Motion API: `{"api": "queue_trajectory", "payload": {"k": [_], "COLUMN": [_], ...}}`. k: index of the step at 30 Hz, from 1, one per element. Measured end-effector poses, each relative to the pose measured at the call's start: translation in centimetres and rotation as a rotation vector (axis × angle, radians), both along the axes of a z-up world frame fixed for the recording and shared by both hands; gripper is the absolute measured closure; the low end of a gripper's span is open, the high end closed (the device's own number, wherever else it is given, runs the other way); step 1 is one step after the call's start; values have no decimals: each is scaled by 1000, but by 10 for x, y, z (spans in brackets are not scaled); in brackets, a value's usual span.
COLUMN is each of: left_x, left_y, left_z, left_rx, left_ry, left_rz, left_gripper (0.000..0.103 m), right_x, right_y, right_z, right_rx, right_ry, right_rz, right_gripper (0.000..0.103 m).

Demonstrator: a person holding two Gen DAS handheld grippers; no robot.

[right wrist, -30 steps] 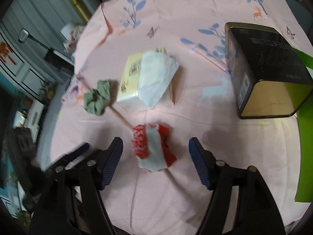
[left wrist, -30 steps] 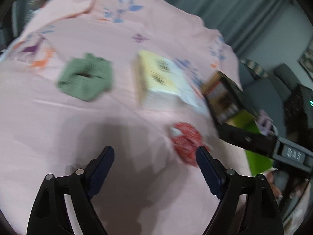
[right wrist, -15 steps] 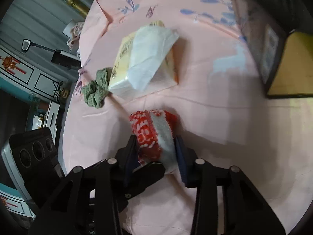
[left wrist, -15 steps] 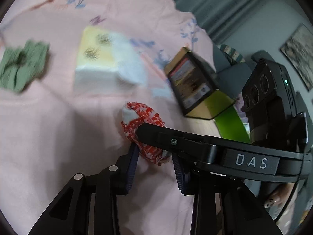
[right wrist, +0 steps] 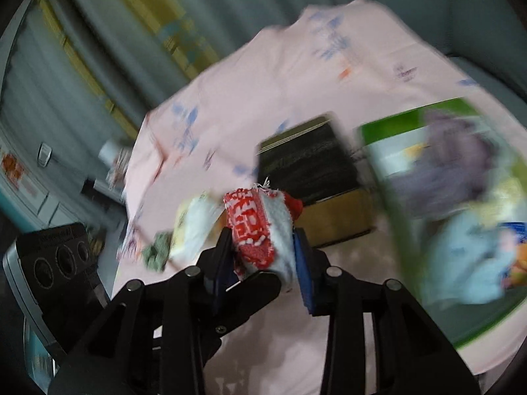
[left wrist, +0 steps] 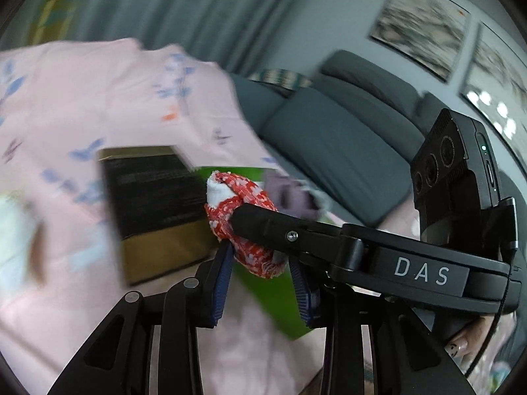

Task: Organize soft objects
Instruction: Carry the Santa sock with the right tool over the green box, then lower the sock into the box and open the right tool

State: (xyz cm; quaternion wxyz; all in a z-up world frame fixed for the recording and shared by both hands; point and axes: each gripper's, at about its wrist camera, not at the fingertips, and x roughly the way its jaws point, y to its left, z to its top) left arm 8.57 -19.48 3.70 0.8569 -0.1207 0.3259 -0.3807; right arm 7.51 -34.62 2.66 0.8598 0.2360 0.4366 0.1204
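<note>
A grey room with pleated curtains and a dark sofa point(left wrist: 332, 138) lies behind a worktop draped in a pink cloth point(right wrist: 263, 92) printed with blue leaves. Both pictures are smeared by motion.

The jaws of both grippers are closed on the same thing: a red-and-white patterned cloth bundle point(left wrist: 240, 220). The left gripper point(left wrist: 260, 283) pinches its lower end between blue pads, and the right gripper point(right wrist: 263, 263) clamps it from the sides in its own view, where the bundle point(right wrist: 260, 227) shows a red printed face and a pale terry side. In the left view a black finger of the right gripper lies across the bundle. The bundle appears lifted clear of the cloth, out in front of a black and gold box point(left wrist: 154, 197).

That box point(right wrist: 313, 177) stands on the pink cloth, toward the far right edge of the worktop. Just beside it, nearer the right edge, sits a green tray point(right wrist: 405, 121) holding soft items in purple point(right wrist: 451, 171) and pale blue point(right wrist: 467, 260). Off to the left lie a yellow-and-white tissue pack point(right wrist: 194, 223) and a green scrunchie point(right wrist: 158, 255), close together.
</note>
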Motion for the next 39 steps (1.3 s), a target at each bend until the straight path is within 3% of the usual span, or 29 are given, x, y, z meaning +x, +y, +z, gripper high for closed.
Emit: {"api": "queue_trajectory", "payload": {"k": [3,9,20,24,28,31,39], "left_x": [8,22,35,32,28,21,-3], "left_y": [-36,-76,-97,-97,-90,-79,-22], "left_z": [1,-9,-28,-24,-17,-9,8], "left_rx": [22,82,143,162,177,181,157], "left_ry": [-9,3,69,68,64,39,23], "left_rz": [-62,-108,-80,-73,-48,-29,44], "left_gripper": [68,68,68,67,46,39,35], "right_x": [-6,-1,11,11,9,6,-2], "right_y": [-33,-87,-102,-102,-100,-97,-89], "right_z": [0,-20,-49,-49,-44,-36,-22], "right_rx": [-30,36,129,133,107,82,35], "right_ry": [-8,17,86,86,67,30,-9], "right_rz": [-95,-168,-221,-228,-236,-241,-236], "right_gripper": [66,66,66,64,58,48,45]}}
